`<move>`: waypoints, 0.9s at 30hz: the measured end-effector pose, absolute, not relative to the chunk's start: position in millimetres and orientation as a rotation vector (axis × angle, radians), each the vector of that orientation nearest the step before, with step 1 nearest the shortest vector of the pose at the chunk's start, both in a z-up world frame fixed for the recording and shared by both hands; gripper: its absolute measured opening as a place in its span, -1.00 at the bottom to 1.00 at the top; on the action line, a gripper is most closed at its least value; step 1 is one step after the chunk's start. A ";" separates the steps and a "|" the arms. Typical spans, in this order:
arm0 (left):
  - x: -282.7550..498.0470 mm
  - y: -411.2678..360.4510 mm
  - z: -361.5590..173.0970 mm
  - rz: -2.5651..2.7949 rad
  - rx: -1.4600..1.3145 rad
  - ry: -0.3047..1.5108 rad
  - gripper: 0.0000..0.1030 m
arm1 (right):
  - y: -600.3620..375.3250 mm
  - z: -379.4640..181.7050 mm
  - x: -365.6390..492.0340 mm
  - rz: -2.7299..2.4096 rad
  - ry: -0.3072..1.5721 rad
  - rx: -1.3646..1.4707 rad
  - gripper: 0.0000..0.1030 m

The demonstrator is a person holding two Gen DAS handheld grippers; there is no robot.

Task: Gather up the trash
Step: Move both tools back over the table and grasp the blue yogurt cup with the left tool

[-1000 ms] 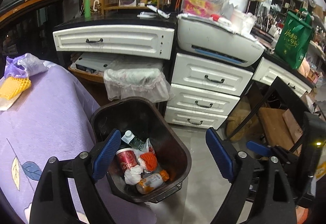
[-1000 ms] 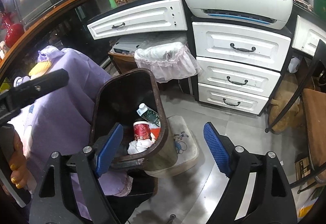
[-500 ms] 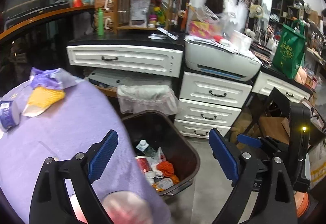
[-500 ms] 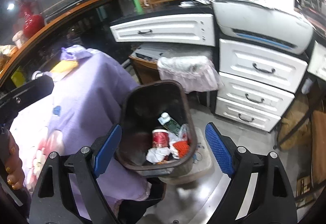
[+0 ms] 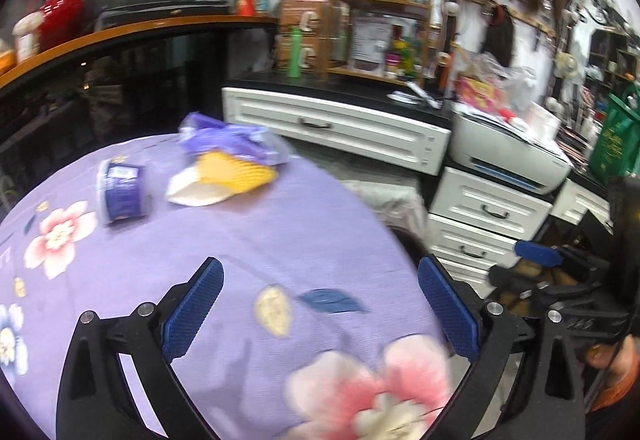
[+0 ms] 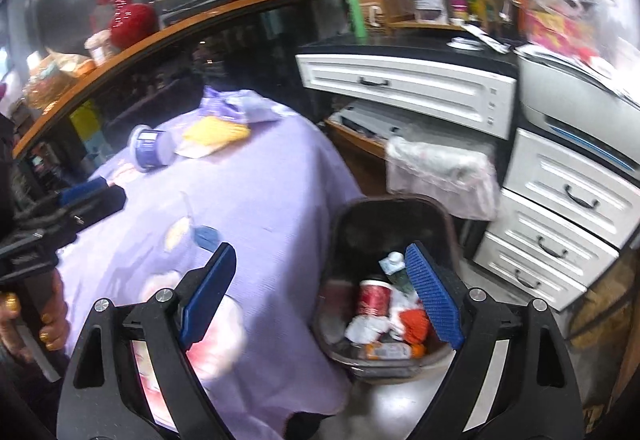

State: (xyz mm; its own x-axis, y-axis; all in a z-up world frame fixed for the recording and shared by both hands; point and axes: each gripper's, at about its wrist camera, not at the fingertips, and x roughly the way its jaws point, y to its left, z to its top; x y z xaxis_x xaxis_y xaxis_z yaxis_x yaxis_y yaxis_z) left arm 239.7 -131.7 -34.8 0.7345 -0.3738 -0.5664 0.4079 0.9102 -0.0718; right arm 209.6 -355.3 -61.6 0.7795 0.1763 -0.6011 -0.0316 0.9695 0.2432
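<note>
A table under a purple flowered cloth (image 5: 248, 240) (image 6: 260, 199) carries a blue-labelled tub on its side (image 5: 122, 191) (image 6: 150, 149), a yellow foam net on white paper (image 5: 232, 171) (image 6: 214, 133) and a purple plastic bag (image 5: 236, 137) (image 6: 236, 105). My left gripper (image 5: 320, 304) hovers over the cloth, its jaws still opening and empty. My right gripper (image 6: 332, 296) is open and empty above the table's edge and a dark bin (image 6: 392, 215) on the floor. The bin holds a red cup (image 6: 374, 298), white tissue, an orange net and a bottle.
White drawers (image 5: 488, 211) (image 6: 568, 199) and a printer (image 5: 508, 155) stand behind the bin. A plastic-lined basket (image 6: 440, 167) sits under the black counter (image 6: 400, 47). A curved wooden counter (image 5: 120, 31) runs at the back left. A hand holds each gripper's handle.
Both views have swung left and up, from the bin toward the tabletop. The tub, the yellow net and the purple bag have come into view. The left jaws stand wider.
</note>
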 end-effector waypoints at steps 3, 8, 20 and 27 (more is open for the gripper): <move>246.0 -102.8 -36.3 -0.369 0.055 0.612 0.88 | -340.8 -49.5 218.8 0.162 0.659 0.216 0.67; 266.2 -51.6 -39.3 -0.279 0.032 0.626 0.88 | -316.6 -36.1 235.8 0.231 0.654 0.183 0.67; 353.0 19.1 -42.6 -0.240 0.078 0.671 0.64 | -287.3 -35.7 275.3 0.289 0.697 0.138 0.67; 411.3 12.4 -61.5 -0.338 0.132 0.731 0.49 | -277.8 -44.1 302.7 0.280 0.729 0.077 0.67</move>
State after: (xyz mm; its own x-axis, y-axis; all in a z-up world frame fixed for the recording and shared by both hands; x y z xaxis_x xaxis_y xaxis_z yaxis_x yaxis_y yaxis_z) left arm 411.3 12.4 -61.5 0.6933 -0.2566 -0.6734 0.3476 0.9377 0.0005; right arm 302.7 -277.8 -44.1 0.7104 0.2788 -0.6462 -0.2254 0.9599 0.1664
